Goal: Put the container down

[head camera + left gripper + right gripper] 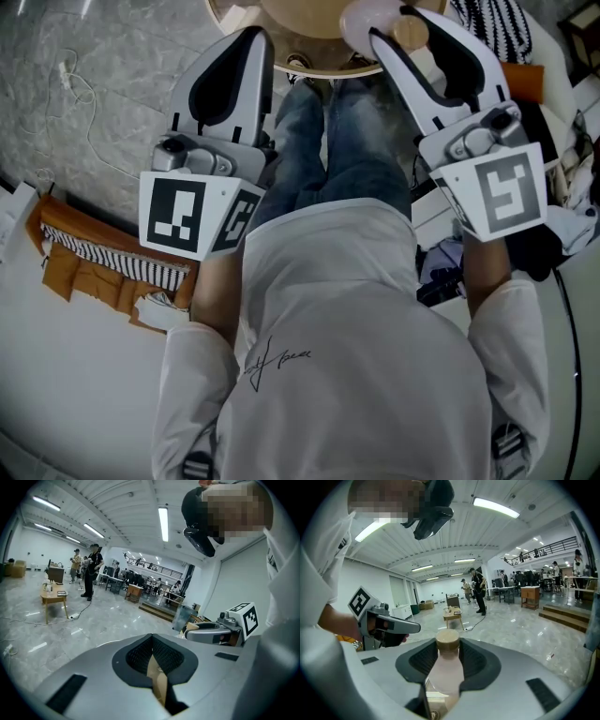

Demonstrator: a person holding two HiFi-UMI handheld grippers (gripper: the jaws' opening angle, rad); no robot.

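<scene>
Hidden: container base. Cut off: table.

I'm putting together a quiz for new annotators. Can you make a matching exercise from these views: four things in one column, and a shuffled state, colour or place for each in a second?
Things:
1. left gripper
2. right gripper
3. bottle
4. round table

Descriptions:
A. pale pink with a tan cap
B. jaws together, holding nothing
C. at the top edge of the head view, ahead of both grippers
D. jaws clamped on the bottle

Pairs: 1-B, 2-D, 3-A, 4-C
</scene>
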